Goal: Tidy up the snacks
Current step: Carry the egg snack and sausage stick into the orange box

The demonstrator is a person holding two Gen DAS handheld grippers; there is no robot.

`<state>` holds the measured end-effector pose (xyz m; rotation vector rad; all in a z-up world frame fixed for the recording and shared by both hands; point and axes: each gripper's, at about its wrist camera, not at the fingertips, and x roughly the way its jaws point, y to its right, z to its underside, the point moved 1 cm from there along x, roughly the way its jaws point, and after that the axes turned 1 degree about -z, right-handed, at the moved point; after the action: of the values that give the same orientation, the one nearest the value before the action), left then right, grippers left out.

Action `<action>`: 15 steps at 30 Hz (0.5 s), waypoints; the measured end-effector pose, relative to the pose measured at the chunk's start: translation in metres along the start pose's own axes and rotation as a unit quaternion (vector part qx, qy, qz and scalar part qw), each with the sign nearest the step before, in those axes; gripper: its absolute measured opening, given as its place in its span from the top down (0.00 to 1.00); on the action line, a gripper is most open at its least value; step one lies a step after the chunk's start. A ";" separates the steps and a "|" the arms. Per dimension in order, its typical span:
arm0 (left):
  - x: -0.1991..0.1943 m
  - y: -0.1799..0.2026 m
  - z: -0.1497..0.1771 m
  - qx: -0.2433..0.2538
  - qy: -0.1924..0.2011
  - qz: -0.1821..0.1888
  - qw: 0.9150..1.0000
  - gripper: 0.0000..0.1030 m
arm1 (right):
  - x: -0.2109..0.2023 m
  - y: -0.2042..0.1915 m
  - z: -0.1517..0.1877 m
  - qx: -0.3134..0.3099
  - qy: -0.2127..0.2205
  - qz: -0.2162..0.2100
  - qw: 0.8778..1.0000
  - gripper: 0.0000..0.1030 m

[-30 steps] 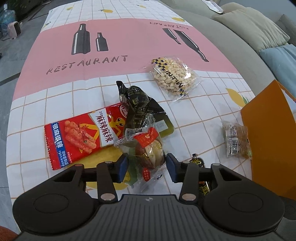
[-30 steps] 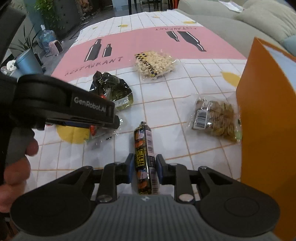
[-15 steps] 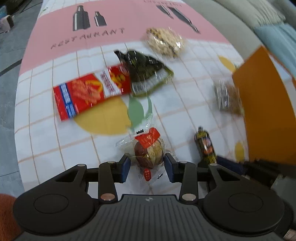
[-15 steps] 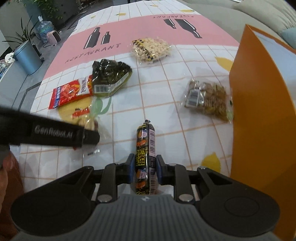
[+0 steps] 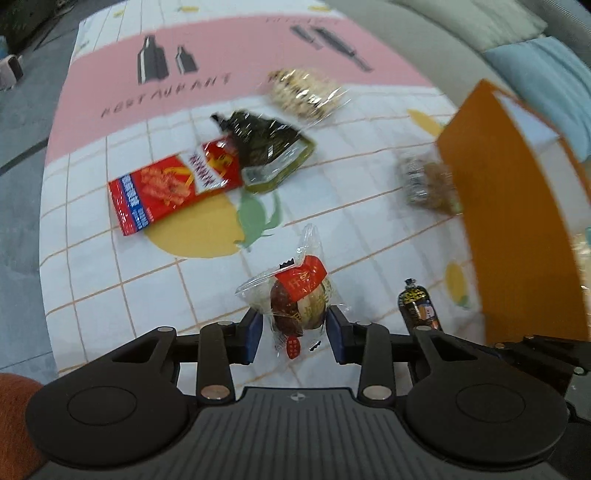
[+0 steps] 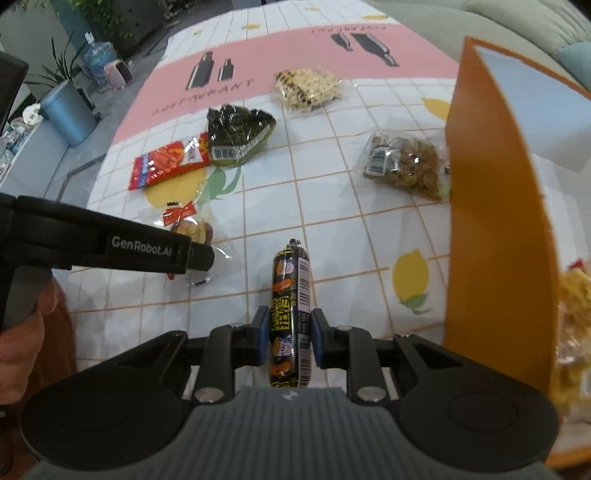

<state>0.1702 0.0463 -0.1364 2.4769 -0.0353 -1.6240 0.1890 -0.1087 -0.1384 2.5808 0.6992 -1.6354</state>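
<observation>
My left gripper (image 5: 294, 326) is shut on a clear-wrapped round snack with a red label (image 5: 299, 301) and holds it above the tablecloth. My right gripper (image 6: 287, 334) is shut on a black and orange sausage stick (image 6: 290, 310), lifted beside the orange box (image 6: 491, 221). The sausage stick also shows in the left wrist view (image 5: 419, 308). On the cloth lie a red chip packet (image 6: 166, 166), a dark green packet (image 6: 236, 134), a bag of pale nuts (image 6: 308, 88) and a clear bag of brown snacks (image 6: 404, 166).
The orange box stands at the table's right edge, with yellow packets (image 6: 572, 302) inside it. The left gripper's body (image 6: 103, 245) crosses the left of the right wrist view. A grey sofa with cushions (image 5: 461, 29) lies beyond the table. A blue bin (image 6: 68, 110) stands on the floor.
Both grippers have lifted and pulled back from the table with their snacks. The orange box now sits closer on the right in both views.
</observation>
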 end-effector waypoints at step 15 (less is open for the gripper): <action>-0.098 0.083 -0.029 0.066 0.076 0.062 0.993 0.61 | -0.130 0.044 -0.004 0.064 0.171 0.004 0.983 0.80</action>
<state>0.1637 -0.0203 -0.0224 2.6308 -0.2779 -1.4219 0.1626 -0.1943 -0.0343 2.9923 0.6095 -1.2851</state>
